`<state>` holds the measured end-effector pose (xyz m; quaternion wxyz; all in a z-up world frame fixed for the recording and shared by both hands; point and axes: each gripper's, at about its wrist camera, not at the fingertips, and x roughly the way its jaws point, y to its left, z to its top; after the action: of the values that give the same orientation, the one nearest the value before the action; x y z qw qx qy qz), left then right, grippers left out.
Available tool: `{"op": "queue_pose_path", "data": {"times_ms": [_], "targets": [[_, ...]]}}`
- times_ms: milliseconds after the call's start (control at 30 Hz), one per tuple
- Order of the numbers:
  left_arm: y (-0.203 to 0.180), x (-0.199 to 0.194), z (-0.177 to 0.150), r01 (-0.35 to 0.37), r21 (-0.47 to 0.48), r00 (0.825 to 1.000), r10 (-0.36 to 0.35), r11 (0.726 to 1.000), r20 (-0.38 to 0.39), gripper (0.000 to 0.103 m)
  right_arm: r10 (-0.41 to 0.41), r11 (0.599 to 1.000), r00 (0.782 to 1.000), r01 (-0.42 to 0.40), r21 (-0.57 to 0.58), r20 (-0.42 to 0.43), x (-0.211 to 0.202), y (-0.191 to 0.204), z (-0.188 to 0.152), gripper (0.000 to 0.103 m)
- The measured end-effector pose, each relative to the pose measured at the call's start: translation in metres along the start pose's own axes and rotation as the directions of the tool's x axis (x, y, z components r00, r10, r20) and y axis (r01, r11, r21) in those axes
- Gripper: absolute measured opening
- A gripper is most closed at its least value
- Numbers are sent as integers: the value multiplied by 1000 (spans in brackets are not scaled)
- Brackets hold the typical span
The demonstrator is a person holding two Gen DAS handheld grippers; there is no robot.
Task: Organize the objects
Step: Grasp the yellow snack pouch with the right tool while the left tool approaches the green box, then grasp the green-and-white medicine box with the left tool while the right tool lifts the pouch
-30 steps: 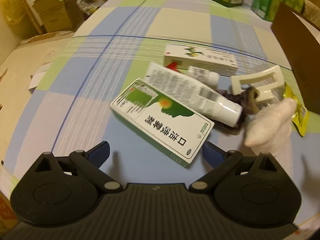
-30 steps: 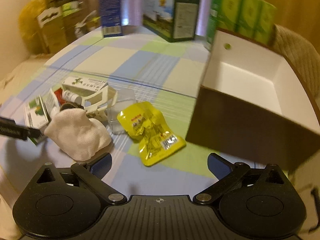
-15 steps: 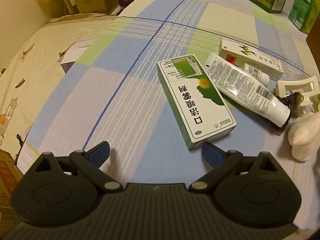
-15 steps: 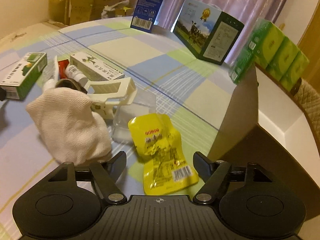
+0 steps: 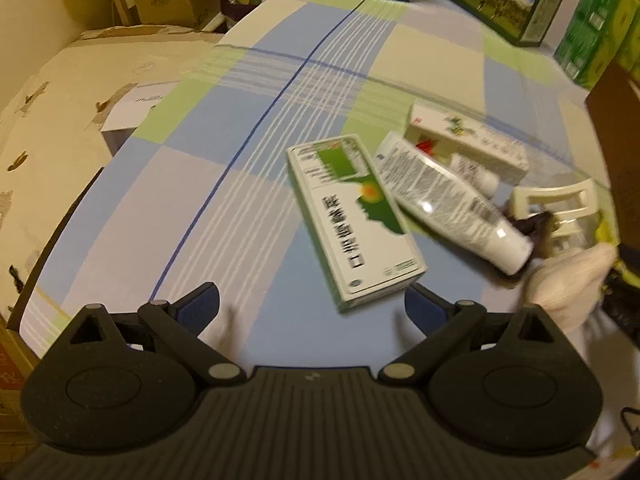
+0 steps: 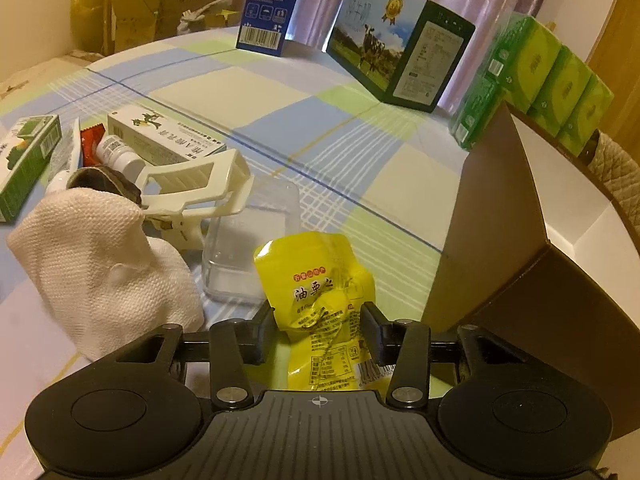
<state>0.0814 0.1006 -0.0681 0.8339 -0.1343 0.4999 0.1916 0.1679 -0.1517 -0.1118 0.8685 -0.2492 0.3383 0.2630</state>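
Since half a second ago the right gripper has been brought down and forward over the yellow pouch, and its jaws have been narrowed until one stands at each side edge of the pouch; whether the pouch is already pinched cannot be told, since it lies flat on the surface. The pouch is found just left of the brown cardboard box, whose open white interior is probably meant as the destination, which would explain why the nearest item is addressed first. A clear plastic tub lies just behind the pouch, and a white cloth to its left, farther from the box.

The left gripper is held low with its jaws wide and nothing between them. A green-and-white medicine box lies just ahead of it, well left of the cardboard box, with a white tube touching its right side. It is judged to be lined up for the next pick.
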Motion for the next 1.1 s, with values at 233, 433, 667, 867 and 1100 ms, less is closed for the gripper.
{"op": "queue_pose_path", "data": {"times_ms": [233, 433, 667, 867, 1100], "targets": [[-15, 3, 18, 30, 32, 999, -31, 999, 26, 99, 88, 982, 996, -88, 165, 8, -29, -24, 12, 25], [-27, 31, 29, 6, 68, 1000, -6, 998, -6, 99, 173, 927, 985, -160, 341, -10, -51, -56, 20, 3], [-22, 53, 38, -10, 61, 999, 12, 998, -42, 88, 229, 897, 969, -173, 407, -94, -48, -74, 16, 3], [-16, 51, 37, -2, 68, 999, 5, 998, -39, 53, 184, 951, 976, -148, 271, -114, -41, -60, 12, 5], [-7, 41, 22, -3, 63, 999, 5, 998, -40, 52, 28, 999, 995, -24, 35, -94, -30, -33, 9, 15]]}}
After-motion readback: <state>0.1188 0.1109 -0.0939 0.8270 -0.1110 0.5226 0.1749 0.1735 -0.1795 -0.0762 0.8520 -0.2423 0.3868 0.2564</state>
